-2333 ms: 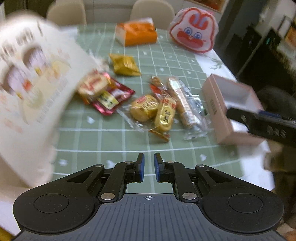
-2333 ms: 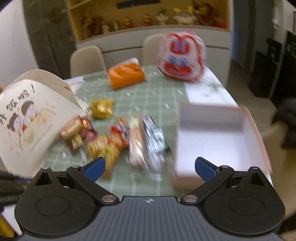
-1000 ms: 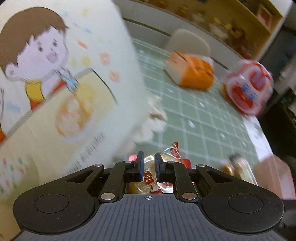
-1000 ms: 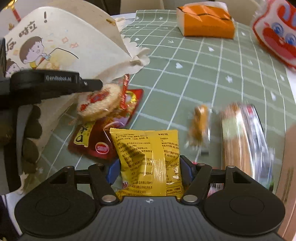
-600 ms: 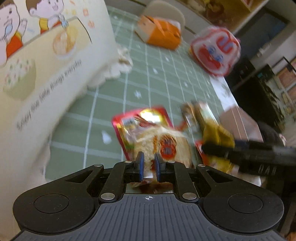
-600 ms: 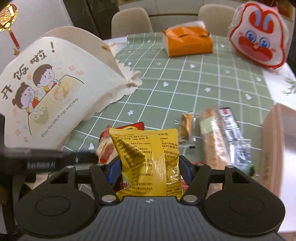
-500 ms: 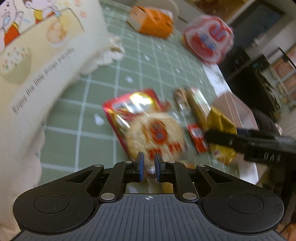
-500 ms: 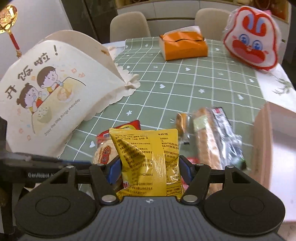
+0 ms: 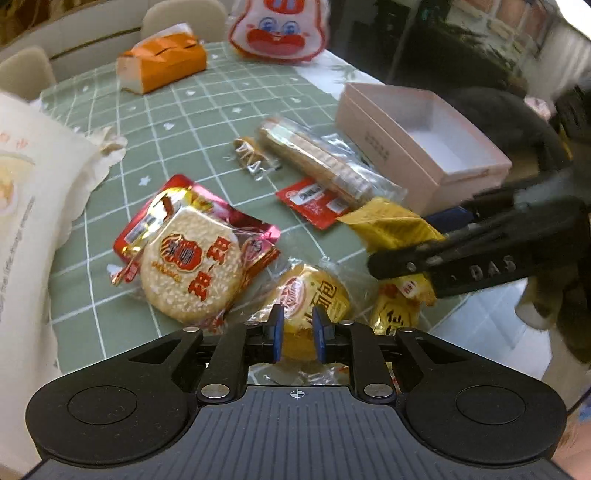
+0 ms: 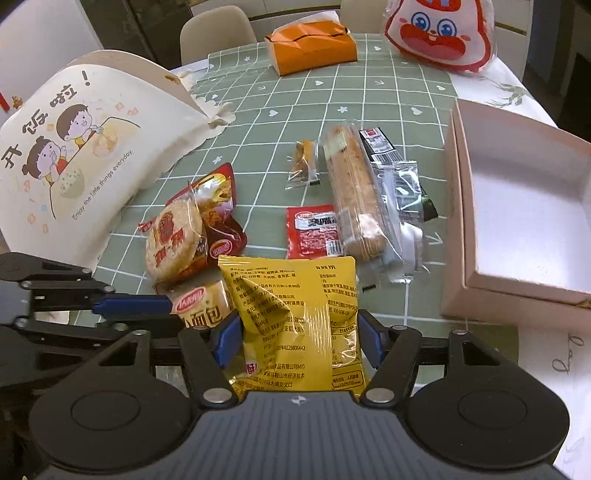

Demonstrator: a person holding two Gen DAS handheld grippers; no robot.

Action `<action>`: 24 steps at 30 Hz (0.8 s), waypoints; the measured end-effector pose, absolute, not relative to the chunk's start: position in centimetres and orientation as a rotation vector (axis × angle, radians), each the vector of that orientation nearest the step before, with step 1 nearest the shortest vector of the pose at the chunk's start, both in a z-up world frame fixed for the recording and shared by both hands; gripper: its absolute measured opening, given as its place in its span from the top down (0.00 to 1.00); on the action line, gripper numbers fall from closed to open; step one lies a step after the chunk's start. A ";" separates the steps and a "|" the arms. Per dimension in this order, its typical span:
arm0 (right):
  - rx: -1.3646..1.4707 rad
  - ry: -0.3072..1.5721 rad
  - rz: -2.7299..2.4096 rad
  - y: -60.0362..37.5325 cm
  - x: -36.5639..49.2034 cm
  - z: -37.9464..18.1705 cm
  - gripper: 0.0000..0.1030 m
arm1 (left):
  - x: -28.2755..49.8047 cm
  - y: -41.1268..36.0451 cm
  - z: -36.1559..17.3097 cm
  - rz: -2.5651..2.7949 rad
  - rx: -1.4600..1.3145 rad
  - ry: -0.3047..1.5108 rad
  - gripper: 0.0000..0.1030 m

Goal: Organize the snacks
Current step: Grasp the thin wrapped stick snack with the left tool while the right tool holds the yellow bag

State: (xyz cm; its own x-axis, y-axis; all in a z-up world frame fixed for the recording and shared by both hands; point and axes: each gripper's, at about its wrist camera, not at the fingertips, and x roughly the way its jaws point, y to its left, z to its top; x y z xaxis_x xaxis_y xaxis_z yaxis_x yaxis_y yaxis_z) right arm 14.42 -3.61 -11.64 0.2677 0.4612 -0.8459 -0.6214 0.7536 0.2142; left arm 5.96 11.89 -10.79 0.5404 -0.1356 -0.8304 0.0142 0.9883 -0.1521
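Observation:
My right gripper (image 10: pixel 295 338) is shut on a yellow snack packet (image 10: pixel 295 317), held above the near table edge; it also shows in the left wrist view (image 9: pixel 391 227). My left gripper (image 9: pixel 296 334) is nearly shut and empty, just above a small bread pack (image 9: pixel 314 295). A round rice cracker (image 9: pixel 190 267) lies on a red packet (image 9: pixel 207 214). A long cracker pack (image 10: pixel 356 192), a small red sachet (image 10: pixel 314 230) and a small wrapped sweet (image 10: pixel 304 160) lie mid-table. An open pink box (image 10: pixel 517 206) stands at the right, with nothing in it.
A large cream paper bag (image 10: pixel 70 147) with cartoon children lies at the left. An orange tissue box (image 10: pixel 312 46) and a rabbit-face bag (image 10: pixel 439 33) stand at the far end. The green checked cloth (image 10: pixel 332 103) ends near me; chairs stand behind the table.
My right gripper took hold of the yellow packet and lifted it toward the near edge. My left gripper swung from the paper bag rightward over the rice cracker to the bread pack.

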 end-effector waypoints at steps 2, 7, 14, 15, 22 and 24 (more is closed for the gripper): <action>-0.173 1.059 0.733 -3.9 14.3 -11.2 0.37 | 5.6 14.4 -9.9 -0.040 -0.278 0.934 0.78; -0.124 1.039 0.764 -2.7 15.2 -9.8 0.37 | 4.4 23.2 -10.6 0.210 -0.679 0.824 0.78; -0.190 1.000 0.845 4.3 16.2 -10.8 0.37 | 3.7 26.6 -14.4 0.226 -0.823 0.847 0.78; -0.220 1.000 0.832 5.1 16.3 -11.4 0.37 | 3.9 26.5 -14.9 0.211 -0.829 0.845 0.78; -0.263 1.014 0.791 6.2 17.1 -13.0 0.36 | 4.7 26.5 -16.1 0.047 -0.935 0.776 0.68; -0.249 1.028 0.784 5.7 17.4 -13.3 0.36 | 5.5 25.4 -15.7 -0.037 -0.928 0.788 0.67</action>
State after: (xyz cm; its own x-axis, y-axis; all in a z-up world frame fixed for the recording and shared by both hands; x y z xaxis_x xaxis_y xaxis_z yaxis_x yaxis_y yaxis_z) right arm 17.40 5.70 -13.31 0.2779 0.4659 -0.8401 -0.6867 0.7079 0.1655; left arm 5.54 25.36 -15.69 0.7252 -0.3516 -0.5920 -0.2939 0.6196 -0.7279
